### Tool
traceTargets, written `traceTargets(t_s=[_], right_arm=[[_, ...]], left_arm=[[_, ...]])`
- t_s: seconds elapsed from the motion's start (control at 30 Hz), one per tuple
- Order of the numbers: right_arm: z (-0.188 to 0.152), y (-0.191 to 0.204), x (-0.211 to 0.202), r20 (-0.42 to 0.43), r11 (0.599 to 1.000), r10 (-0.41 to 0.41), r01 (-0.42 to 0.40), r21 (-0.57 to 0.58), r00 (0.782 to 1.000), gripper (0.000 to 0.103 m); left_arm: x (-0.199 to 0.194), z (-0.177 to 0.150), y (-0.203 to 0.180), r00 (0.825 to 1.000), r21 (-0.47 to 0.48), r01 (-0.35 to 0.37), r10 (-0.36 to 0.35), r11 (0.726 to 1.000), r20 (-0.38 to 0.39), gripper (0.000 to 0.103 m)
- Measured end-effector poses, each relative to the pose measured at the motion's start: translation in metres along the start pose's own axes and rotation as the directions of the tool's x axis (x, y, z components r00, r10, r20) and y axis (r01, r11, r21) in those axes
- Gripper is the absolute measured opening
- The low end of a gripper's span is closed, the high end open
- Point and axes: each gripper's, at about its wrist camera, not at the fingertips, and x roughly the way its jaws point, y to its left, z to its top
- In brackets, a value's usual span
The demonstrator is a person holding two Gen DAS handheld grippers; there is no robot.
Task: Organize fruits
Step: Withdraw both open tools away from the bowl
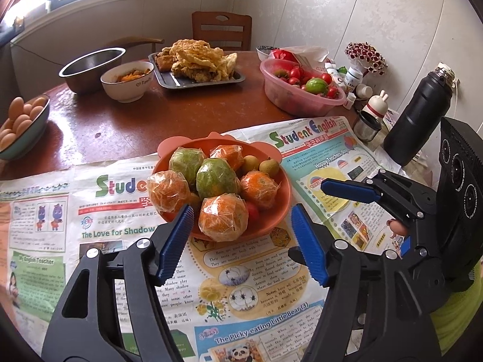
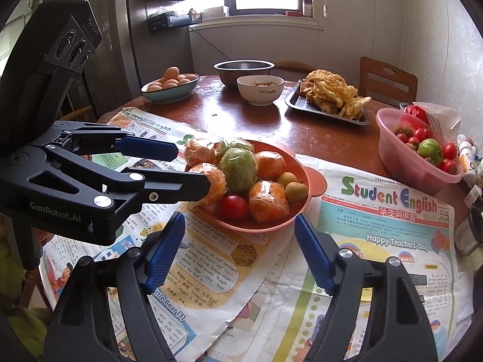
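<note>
An orange bowl (image 1: pixel 273 211) (image 2: pixel 302 193) stands on newspaper and holds several plastic-wrapped oranges (image 1: pixel 222 217) (image 2: pixel 267 200), green wrapped citrus (image 1: pixel 215 178) (image 2: pixel 238 167), small longans (image 1: pixel 268 166) (image 2: pixel 294 191) and a red tomato (image 2: pixel 234 206). My left gripper (image 1: pixel 241 242) is open and empty, just in front of the bowl; it also shows in the right wrist view (image 2: pixel 193 166), reaching the bowl's left side. My right gripper (image 2: pixel 238 253) is open and empty, in front of the bowl; it also shows in the left wrist view (image 1: pixel 353 190).
Newspaper (image 1: pixel 120 241) (image 2: pixel 377 211) covers the near table. A pink basin of tomatoes (image 1: pixel 302 90) (image 2: pixel 422 154), a black flask (image 1: pixel 419 117), a tray of fried food (image 1: pixel 196 63) (image 2: pixel 332 96), a white bowl (image 1: pixel 126 80) (image 2: pixel 259 89), a steel bowl (image 1: pixel 90 66), an egg bowl (image 1: pixel 21 120) (image 2: pixel 170 86) and chairs (image 1: pixel 222 30) stand behind.
</note>
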Motion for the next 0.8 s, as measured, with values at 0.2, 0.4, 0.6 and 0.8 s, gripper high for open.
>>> traceTargets(t_s=[0.2,0.4,0.6,0.8], right_arm=[[-0.001,0.009,-0.012,0.022,1.000,-0.007,0.007,-0.002,1.000,0.084],[-0.004,0.016,-0.025,0.047,1.000,-0.028,0.028,-0.004,0.998,0.091],[-0.009,0.023,-0.035,0.061,0.999,-0.048,0.049,-0.007,0.997,0.095],[-0.016,0.031,-0.041,0.062,0.997,-0.073,0.074,-0.010,0.995,0.097]], left_arm=[[-0.013,-0.004,-0.003,1.000,-0.005,-0.012,0.012,1.000,0.025,0.071],[-0.026,-0.012,-0.004,0.998,-0.019,-0.028,0.029,0.999,0.051,0.083],[-0.040,-0.022,-0.004,0.996,-0.035,-0.039,0.042,0.999,0.077,0.092],[-0.052,-0.033,-0.003,0.994,-0.051,-0.050,0.055,0.997,0.098,0.093]])
